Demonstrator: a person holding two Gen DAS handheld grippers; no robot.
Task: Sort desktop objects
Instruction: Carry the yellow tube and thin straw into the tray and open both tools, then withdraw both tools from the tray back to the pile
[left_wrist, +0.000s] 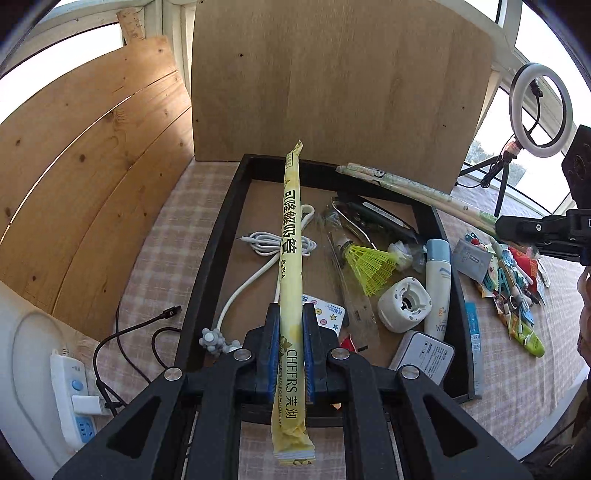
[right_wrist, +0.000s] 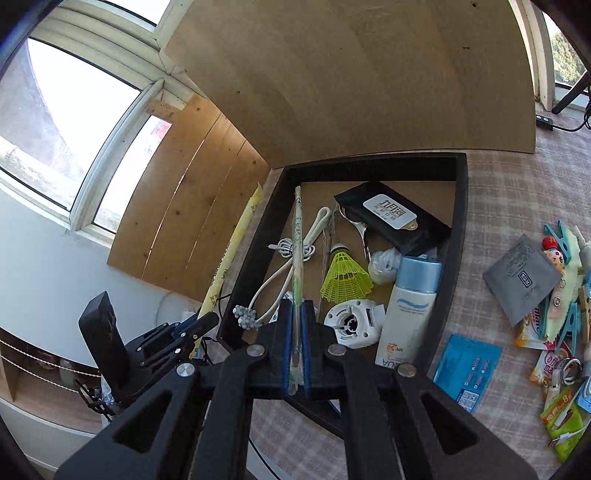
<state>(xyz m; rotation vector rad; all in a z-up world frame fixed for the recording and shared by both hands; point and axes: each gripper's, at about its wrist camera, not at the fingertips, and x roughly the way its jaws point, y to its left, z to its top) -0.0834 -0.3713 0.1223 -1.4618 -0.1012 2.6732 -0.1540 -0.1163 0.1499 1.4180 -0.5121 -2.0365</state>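
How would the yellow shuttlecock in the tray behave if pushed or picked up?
The shuttlecock lies on its side in the tray, so a push would probably swing it in an arc around its small head. Its open mesh skirt suggests that it is very light and would likely flex under a firm pinch.

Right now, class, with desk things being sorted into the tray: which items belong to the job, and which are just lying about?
Job:
- yellow straw pack, shut in left tool
- thin straw, shut in right tool
- black tray
- shuttlecock, bottle, cable in the tray
- clutter pile on the cloth

Lying about:
- ring light
- power strip
- wooden boards
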